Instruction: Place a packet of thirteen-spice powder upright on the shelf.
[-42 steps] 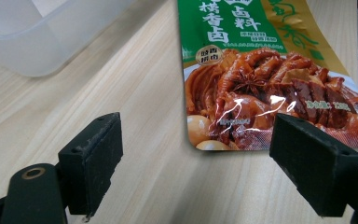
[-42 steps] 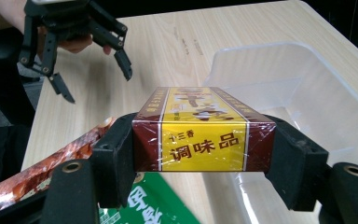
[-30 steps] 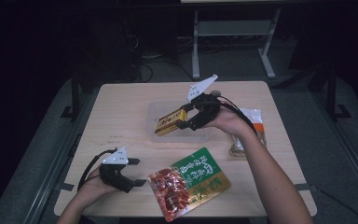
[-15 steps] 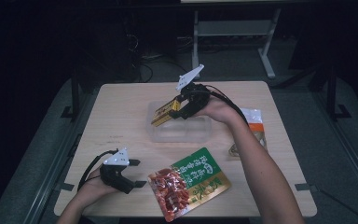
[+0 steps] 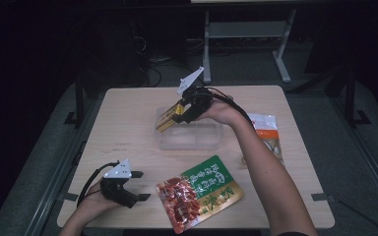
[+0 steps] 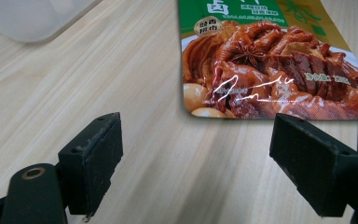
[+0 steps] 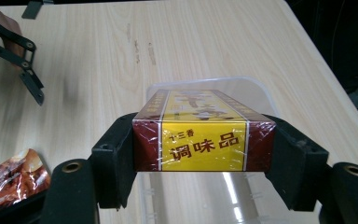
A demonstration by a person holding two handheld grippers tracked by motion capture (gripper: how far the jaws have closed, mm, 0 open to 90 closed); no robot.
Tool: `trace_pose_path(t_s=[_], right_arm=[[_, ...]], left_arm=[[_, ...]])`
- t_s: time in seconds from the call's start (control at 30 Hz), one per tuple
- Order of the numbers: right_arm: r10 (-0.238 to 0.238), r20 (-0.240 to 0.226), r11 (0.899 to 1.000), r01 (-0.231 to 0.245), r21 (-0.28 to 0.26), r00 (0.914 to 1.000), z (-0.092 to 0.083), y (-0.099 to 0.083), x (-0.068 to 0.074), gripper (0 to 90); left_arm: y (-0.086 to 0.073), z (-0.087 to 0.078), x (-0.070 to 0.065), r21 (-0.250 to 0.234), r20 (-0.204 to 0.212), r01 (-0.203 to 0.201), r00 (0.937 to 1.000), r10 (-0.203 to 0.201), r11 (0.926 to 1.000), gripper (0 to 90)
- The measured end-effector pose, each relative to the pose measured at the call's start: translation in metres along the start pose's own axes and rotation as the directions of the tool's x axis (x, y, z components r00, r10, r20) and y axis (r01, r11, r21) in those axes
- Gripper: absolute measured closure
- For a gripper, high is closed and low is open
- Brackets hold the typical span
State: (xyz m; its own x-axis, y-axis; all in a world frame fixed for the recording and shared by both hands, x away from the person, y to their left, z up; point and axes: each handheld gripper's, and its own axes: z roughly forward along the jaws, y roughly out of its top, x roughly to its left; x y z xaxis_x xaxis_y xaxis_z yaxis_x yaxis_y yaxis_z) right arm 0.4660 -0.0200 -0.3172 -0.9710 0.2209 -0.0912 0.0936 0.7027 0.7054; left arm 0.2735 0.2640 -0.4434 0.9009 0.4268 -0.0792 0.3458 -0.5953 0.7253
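One seasoning box | one clear tray | two pouches

Dim surroundings, evenly lit, sharp views

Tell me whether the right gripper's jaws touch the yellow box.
Touching: the right gripper view shows the right gripper with both jaws pressed against the yellow box's sides.

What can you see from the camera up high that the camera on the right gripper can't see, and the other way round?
The high view alone takes in the orange-and-white pouch near the table's right edge and the person's forearms. The right gripper view alone lets you read the yellow label on the end of the seasoning box and see the right gripper clamping its sides. Both show the box, the clear container and the wooden table.
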Motion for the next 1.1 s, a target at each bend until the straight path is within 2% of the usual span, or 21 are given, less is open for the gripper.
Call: trace_pose_path(t_s=[0.2, 0.4, 0.5, 0.7, 1.1], right_arm=[[-0.026, 0.006, 0.999, 0.026, 0.037, 0.9997, 0.012, 0.003, -0.003, 32.1], [-0.045, 0.008, 0.998, 0.044, 0.055, 0.9990, 0.020, 0.008, -0.004, 32.0], [-0.025, 0.004, 0.998, 0.025, 0.058, 0.9997, 0.021, 0.008, -0.004, 32.0], [-0.031, 0.000, 0.997, 0.031, 0.071, 0.9995, 0.025, 0.006, -0.007, 31.9], [-0.022, -0.002, 0.998, 0.023, 0.055, 0.9997, 0.034, 0.011, -0.005, 31.8]], left_arm=[[-0.006, -0.006, -0.003, 0.003, -0.011, 0.020, 0.9997, -0.020, 0.9998, 16.6], [-0.010, -0.009, -0.004, 0.000, -0.024, 0.020, 0.9995, -0.020, 0.9998, 16.6], [-0.011, -0.010, -0.005, 0.003, -0.024, 0.023, 0.9994, -0.023, 0.9997, 16.6], [-0.012, -0.011, -0.005, 0.007, -0.025, 0.020, 0.9995, -0.020, 0.9998, 16.6], [-0.012, -0.011, -0.005, 0.010, -0.019, 0.015, 0.9997, -0.015, 0.9998, 16.6]])
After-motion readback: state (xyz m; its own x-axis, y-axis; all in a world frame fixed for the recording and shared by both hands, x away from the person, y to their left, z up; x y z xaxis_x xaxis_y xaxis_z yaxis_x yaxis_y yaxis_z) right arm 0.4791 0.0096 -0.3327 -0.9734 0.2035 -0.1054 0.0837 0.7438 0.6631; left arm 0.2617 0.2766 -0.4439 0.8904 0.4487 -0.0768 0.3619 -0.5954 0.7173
